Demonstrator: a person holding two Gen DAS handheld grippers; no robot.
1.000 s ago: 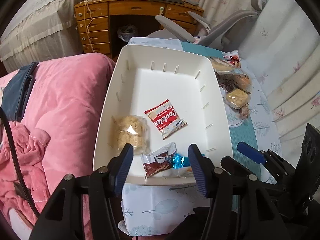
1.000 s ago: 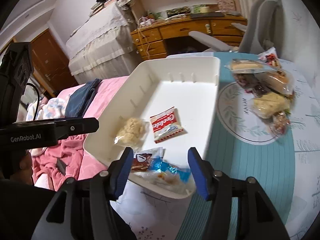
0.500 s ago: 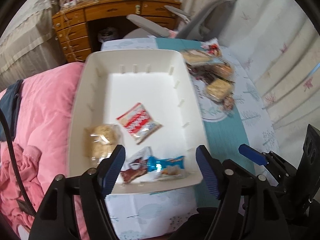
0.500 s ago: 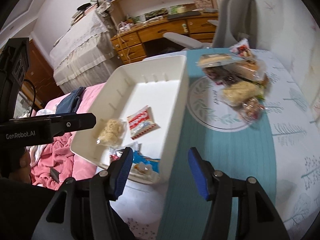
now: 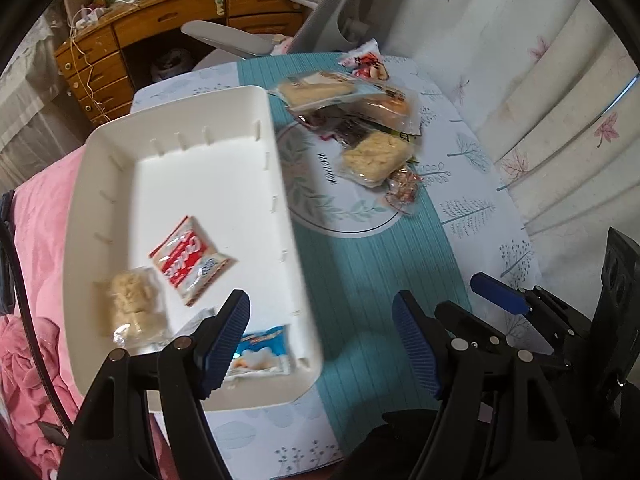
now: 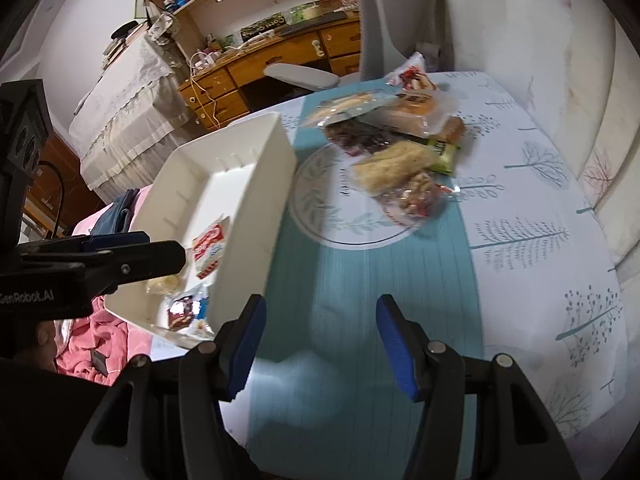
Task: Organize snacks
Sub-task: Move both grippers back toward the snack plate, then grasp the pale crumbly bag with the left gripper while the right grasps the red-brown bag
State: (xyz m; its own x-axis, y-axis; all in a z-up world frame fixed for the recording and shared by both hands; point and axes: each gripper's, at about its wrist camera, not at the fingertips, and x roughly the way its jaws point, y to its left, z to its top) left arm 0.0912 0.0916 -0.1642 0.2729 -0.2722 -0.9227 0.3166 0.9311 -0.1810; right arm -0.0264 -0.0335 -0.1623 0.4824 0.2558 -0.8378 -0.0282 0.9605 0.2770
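A white bin (image 5: 200, 176) sits at the table's left edge and holds a red cookie packet (image 5: 188, 260), a pale rice-crisp pack (image 5: 132, 308) and a blue-and-white packet (image 5: 260, 350). The bin also shows in the right wrist view (image 6: 256, 184). A pile of loose snacks (image 5: 360, 120) lies on the round mat, also in the right wrist view (image 6: 396, 156). My left gripper (image 5: 320, 340) is open and empty over the bin's near right corner. My right gripper (image 6: 318, 340) is open and empty above the teal runner, short of the pile.
The table (image 5: 480, 208) has a tree-print cloth with a teal runner. A pink blanket (image 5: 36, 240) lies left of the bin. A grey chair (image 6: 396, 12) and wooden desk (image 5: 160, 20) stand behind. Curtains (image 5: 560, 80) hang on the right.
Both grippers have swung right, away from the bin toward the teal runner and the snack pile. Both stay open and empty. The snacks have not moved.
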